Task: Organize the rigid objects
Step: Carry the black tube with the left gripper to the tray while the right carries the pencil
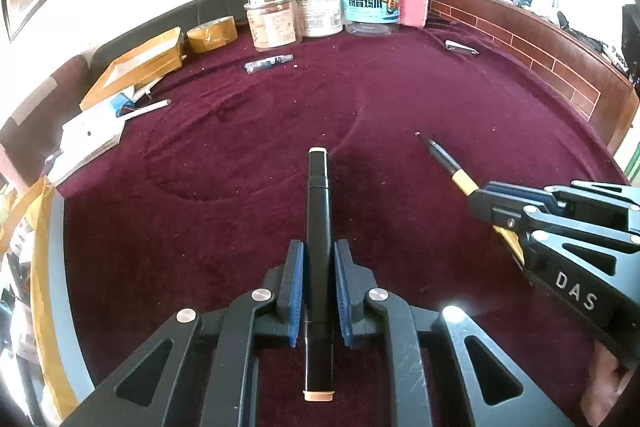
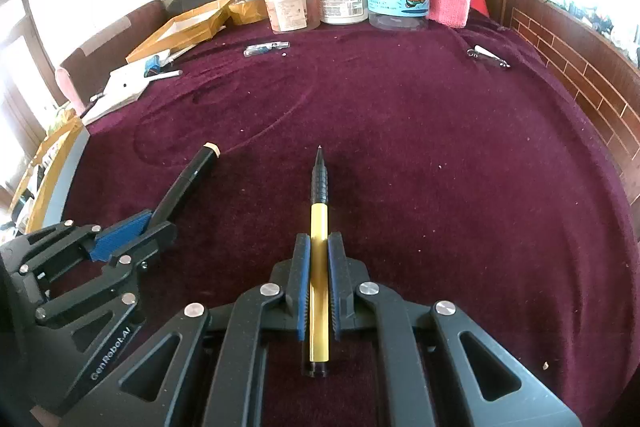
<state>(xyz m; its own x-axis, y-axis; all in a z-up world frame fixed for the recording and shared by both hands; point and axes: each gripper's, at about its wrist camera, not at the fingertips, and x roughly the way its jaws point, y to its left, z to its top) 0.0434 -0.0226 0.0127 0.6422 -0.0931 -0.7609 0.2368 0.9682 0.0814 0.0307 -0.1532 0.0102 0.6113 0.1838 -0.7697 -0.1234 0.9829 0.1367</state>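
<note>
Item: my left tongs (image 1: pixel 317 291) clenched on black marker (image 1: pixel 318 211); right tongs (image 2: pixel 319 287) clenched on yellow pen (image 2: pixel 319 247); both pointed twelve o'clock; risk: long overhang, either could pivot and slip onto the counter (image 2: pixel 440 147).

You hold a black marker (image 1: pixel 318 227) with tan end caps. You hold a yellow pen (image 2: pixel 319 227), black tip forward. Both are clamped lengthwise.

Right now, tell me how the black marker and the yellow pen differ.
The black marker is thick and all black with tan caps at both ends; the yellow pen is slimmer, with a yellow barrel and a black ribbed grip. The marker ends blunt, the pen in a fine point. The marker sits in the left claw, the pen in the right claw. Both are clamped mid-body and point forward over the maroon cloth.
</note>
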